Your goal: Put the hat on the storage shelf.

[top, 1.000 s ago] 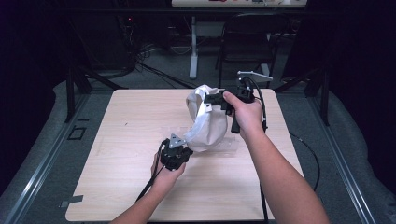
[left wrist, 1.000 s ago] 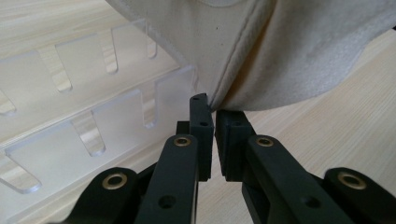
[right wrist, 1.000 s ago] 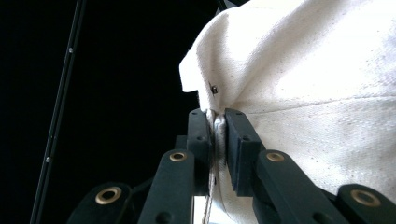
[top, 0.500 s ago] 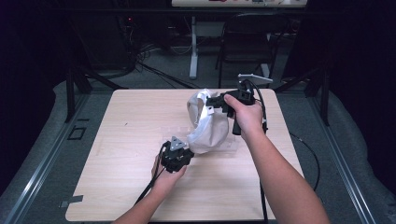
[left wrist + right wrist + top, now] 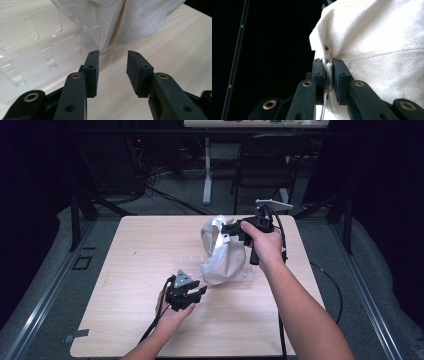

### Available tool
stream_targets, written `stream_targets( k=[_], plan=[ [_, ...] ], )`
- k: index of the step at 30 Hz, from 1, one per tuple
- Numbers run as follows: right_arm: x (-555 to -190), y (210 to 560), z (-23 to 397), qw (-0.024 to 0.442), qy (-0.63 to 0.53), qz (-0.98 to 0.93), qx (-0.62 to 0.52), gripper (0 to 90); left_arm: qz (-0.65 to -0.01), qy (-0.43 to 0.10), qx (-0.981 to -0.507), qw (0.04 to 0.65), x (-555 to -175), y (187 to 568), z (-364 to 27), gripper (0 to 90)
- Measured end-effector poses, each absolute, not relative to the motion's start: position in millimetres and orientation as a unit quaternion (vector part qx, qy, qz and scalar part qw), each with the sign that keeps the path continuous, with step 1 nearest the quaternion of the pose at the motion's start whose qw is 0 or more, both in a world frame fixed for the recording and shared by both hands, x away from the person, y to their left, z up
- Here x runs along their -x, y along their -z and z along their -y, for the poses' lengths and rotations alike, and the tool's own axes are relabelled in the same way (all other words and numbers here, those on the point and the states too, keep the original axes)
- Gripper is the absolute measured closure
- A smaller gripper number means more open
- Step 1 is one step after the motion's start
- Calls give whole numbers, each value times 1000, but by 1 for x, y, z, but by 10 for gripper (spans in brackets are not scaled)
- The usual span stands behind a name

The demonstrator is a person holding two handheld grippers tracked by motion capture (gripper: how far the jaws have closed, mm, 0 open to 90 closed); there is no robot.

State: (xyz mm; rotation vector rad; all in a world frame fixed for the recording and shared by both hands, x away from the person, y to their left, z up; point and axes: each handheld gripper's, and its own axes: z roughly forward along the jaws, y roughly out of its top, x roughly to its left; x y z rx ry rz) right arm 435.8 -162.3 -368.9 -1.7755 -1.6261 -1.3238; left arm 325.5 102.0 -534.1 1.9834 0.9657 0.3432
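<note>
Our right gripper point(image 5: 231, 227) is clamped on the edge of the white cloth bag point(image 5: 225, 257), holding it up while its lower end rests on the bench point(image 5: 130, 250) over a clear plastic rack point(image 5: 37, 57). Our left gripper point(image 5: 196, 292) has just been opening; nothing sits between its pads, just short of the bag.

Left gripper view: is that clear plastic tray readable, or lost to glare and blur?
Left gripper view: the clear tray is sharp near the jaws, pale against the table, with small glints. High view: it is barely visible beside the white cloth bag.
</note>
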Motion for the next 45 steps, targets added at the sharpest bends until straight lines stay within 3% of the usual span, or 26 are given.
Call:
stream_targets(
  k=[11, 19, 31, 45],
  plan=[
    [-434, 368, 161, 191, 470, 584, 633, 807, -411, -135, -784, 446, -303, 535, -152, 612],
    [-433, 368, 160, 189, 469, 589, 631, 782, -437, -138, -771, 442, -310, 543, -174, 584],
    [-427, 366, 168, 177, 467, 598, 627, 655, -449, -137, -765, 441, -315, 549, -179, 560],
    [-413, 364, 176, 129, 478, 625, 604, 507, -447, -133, -767, 440, -316, 551, -179, 518]
  ],
)
